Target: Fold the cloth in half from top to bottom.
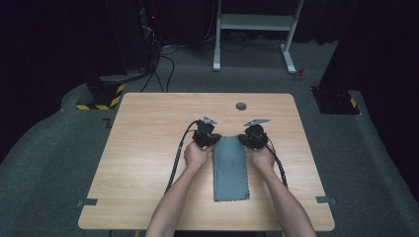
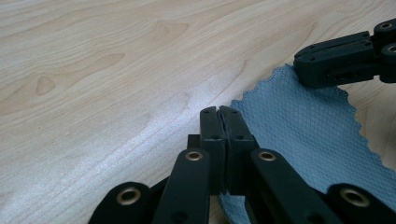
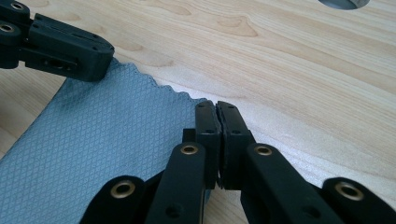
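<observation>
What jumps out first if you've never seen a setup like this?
A grey-blue cloth lies as a long strip in the middle of the wooden table. The left gripper and right gripper, jaws shut, each pinch one far corner.

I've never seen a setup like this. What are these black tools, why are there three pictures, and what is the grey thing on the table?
No robot here: a person holds a hand tool with two black jaws in each hand. The high view looks down on the wooden table from above; the left gripper and right gripper sit at the far corners of a grey-blue cloth, which lies flat as a long strip. The other two pictures come from small cameras riding on each tool, looking along its jaws. In the left gripper view the jaws are pressed together at the cloth's edge; in the right gripper view likewise. Each seems to pinch a corner, though the pinched fabric itself is hidden.
</observation>
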